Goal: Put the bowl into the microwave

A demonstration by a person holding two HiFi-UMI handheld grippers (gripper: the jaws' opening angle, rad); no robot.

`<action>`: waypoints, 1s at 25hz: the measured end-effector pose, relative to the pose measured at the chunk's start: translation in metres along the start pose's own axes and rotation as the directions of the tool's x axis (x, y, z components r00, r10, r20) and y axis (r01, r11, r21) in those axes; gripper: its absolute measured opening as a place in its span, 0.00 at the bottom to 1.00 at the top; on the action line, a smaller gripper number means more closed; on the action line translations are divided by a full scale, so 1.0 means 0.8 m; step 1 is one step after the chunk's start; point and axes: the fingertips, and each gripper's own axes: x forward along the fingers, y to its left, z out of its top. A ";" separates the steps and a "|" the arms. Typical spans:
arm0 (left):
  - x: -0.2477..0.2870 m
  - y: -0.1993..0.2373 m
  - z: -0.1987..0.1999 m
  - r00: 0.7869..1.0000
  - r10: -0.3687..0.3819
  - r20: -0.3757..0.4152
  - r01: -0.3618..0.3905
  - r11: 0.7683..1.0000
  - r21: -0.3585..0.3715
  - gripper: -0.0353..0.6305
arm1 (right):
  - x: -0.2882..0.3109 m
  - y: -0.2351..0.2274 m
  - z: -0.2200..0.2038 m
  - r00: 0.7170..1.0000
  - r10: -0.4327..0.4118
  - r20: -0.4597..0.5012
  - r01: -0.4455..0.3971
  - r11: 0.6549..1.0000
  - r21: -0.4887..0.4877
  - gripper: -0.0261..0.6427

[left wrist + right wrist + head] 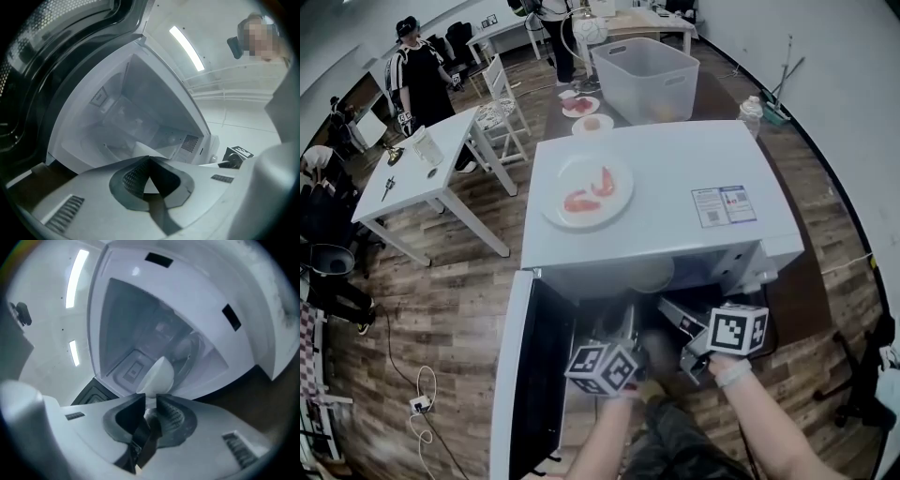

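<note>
Microwave: a white unit on a dark worktop, with its cavity facing the person.
Door: swung fully open to the left side in the head view.
Bowl: white and tilted, at the mouth of the cavity just under the top edge of the opening. Whether it rests on the cavity floor cannot be told.
Right gripper: its jaws are drawn in to a narrow slot. The bowl's rim runs down into that slot and the pads bear on it from both sides. It points into the cavity, angled slightly downward.
Left gripper: its jaws are closed with the tips meeting, and it is aimed level into the cavity. A white edge of the bowl shows just beyond the tips. The view does not settle whether that edge is pinched.
Plate: it sits on the microwave's top, left of centre, and carries red food pieces.
Label: a printed sticker on the right of the microwave's top.
Plastic tub: a large pale tub standing beyond the microwave.
Side table: white, well apart to the left, with small items on it.
</note>
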 end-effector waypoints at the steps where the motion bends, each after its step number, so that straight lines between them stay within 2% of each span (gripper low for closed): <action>1: 0.000 0.000 0.000 1.000 0.000 0.000 0.000 1.000 0.000 0.07 | -0.001 -0.001 0.003 1.000 -0.003 0.020 0.003 1.000 -0.008 0.13; 12: 0.010 0.006 0.005 1.000 -0.004 0.002 0.004 1.000 0.002 0.07 | 0.015 -0.003 0.019 0.999 -0.010 0.048 0.010 1.000 0.014 0.10; 25: 0.020 0.005 0.007 1.000 -0.029 -0.002 0.029 0.998 0.048 0.07 | 0.028 -0.009 0.026 0.995 -0.020 0.096 0.011 0.996 0.085 0.08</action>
